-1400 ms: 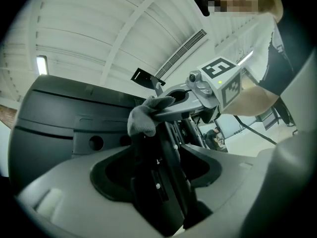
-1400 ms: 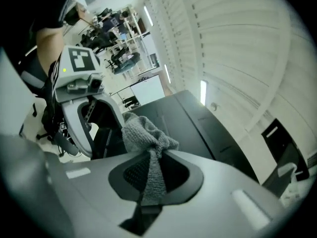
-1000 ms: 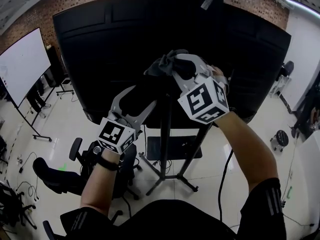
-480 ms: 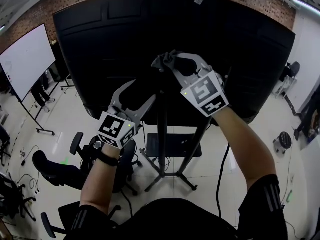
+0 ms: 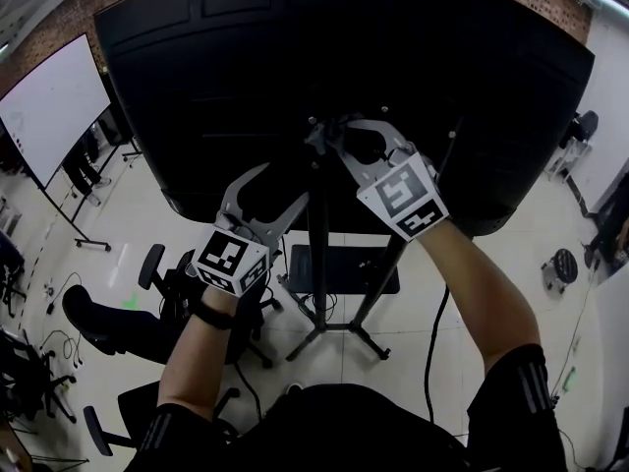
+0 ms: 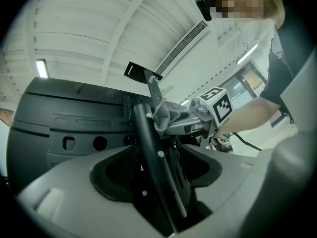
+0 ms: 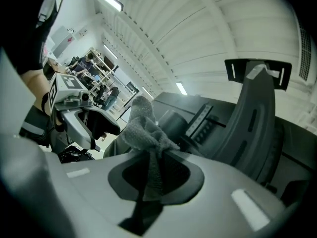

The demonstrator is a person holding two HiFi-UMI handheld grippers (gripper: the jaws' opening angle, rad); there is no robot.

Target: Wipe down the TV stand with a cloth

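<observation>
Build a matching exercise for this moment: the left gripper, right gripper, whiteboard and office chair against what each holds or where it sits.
1. left gripper
2. right gripper
3. whiteboard
4. office chair

A. shut on the grey cloth
B. lower left of the head view, dark
C. shut on the stand's black pole
D. upper left of the head view, white

Pairs: 1-C, 2-A, 3-D, 4-B

The TV (image 5: 246, 77) runs off the head view at 12 o'clock, top edge cut away. The cloth (image 7: 143, 123) loses its lower end between the jaws of the right tool (image 7: 153, 175). The pole (image 6: 141, 128) sinks out of sight at 6 o'clock inside the left tool (image 6: 156, 182). In the head view the cloth barely shows against the dark TV.
</observation>
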